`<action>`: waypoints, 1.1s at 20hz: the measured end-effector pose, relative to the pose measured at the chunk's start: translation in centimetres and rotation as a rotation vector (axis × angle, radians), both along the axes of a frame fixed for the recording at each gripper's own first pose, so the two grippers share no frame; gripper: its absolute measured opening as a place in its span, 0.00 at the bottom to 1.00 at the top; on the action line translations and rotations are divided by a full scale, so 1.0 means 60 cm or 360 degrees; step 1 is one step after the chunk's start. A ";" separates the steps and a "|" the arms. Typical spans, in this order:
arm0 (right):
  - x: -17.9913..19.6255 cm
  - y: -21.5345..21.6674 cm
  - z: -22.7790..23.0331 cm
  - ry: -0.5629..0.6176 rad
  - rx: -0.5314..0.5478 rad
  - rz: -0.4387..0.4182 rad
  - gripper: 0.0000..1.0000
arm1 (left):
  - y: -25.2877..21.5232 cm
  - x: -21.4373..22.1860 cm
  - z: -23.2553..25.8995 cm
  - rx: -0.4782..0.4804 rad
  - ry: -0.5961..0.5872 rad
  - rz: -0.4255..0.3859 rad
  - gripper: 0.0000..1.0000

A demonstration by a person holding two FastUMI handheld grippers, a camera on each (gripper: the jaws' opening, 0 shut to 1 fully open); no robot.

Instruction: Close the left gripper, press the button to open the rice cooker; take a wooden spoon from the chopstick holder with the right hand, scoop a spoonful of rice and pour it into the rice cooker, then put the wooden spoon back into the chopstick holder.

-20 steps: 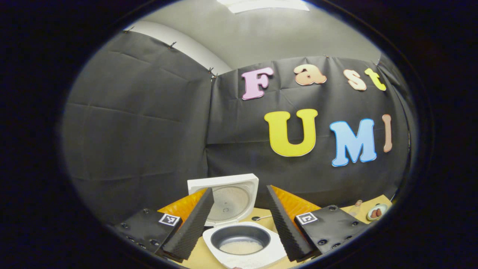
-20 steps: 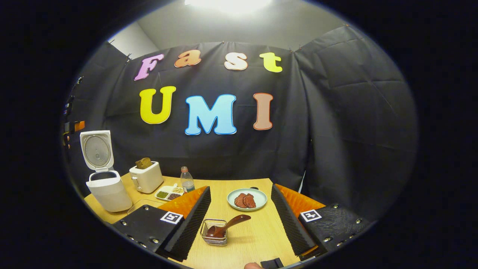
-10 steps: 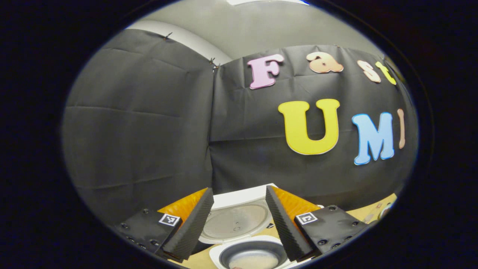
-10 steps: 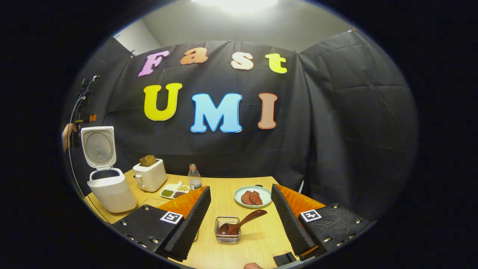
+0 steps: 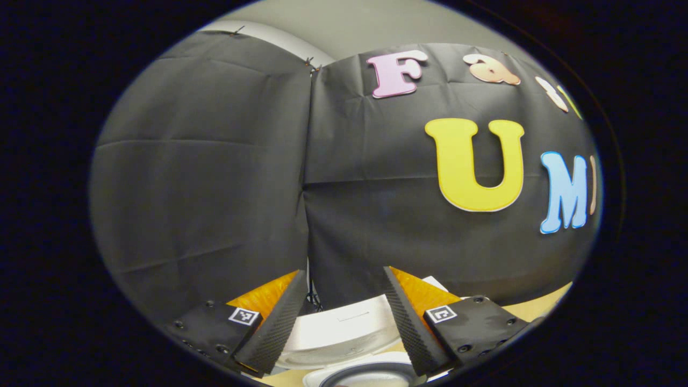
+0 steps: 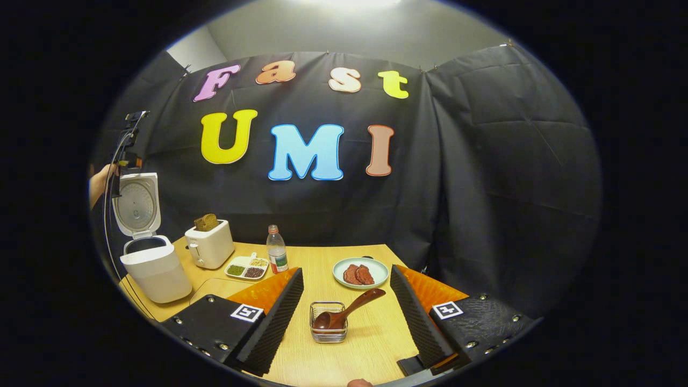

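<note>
The white rice cooker (image 6: pixel 150 271) stands at the table's left with its lid (image 6: pixel 137 200) raised upright. In the left gripper view the lid's top edge (image 5: pixel 344 329) and a sliver of the inner pot's rim (image 5: pixel 365 377) lie low between the fingers of my left gripper (image 5: pixel 344 271), which is open and holds nothing. In the right gripper view that gripper (image 6: pixel 126 148) and a hand (image 6: pixel 99 183) hover beside the lid's top. A wire chopstick holder (image 6: pixel 329 329) carries the wooden spoon (image 6: pixel 349 310), handle leaning right. My right gripper (image 6: pixel 346 270) is open, the holder lying between its fingers, untouched.
On the wooden table (image 6: pixel 344 360) sit a white toaster (image 6: pixel 209 248) with bread, a small bottle (image 6: pixel 277 256), a divided dish of beans (image 6: pixel 247 270) and a plate of meat slices (image 6: pixel 359 273). A dark object (image 6: pixel 411 365) lies at the near edge.
The left gripper has risen, so the cooker sank to the bottom of its view and the rice is out of sight. The right gripper shifted slightly; the holder now sits centred between its fingers.
</note>
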State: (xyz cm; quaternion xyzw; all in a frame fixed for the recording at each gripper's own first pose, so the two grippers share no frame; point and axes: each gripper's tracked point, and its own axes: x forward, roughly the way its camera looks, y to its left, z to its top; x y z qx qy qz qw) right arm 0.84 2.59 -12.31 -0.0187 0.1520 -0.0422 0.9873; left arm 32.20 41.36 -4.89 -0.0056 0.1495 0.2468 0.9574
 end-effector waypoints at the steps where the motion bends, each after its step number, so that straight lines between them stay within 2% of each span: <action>1: 0.003 0.000 -0.005 0.0008 -0.0003 0.0004 0.99 | 0.005 0.009 -0.011 -0.0020 0.0032 0.0003 0.97; 4: 0.009 0.002 -0.006 0.0011 -0.0006 0.0022 0.99 | 0.007 0.018 -0.036 -0.0047 0.0126 0.0027 0.97; 10: 0.015 -0.013 -0.005 0.0009 -0.0031 0.0059 0.99 | 0.007 0.000 -0.041 -0.0161 0.0122 0.0083 0.96; 22: 0.017 -0.072 -0.005 0.0008 0.0023 0.0156 0.99 | -0.124 -0.102 -0.055 -0.0215 0.0184 0.0045 0.95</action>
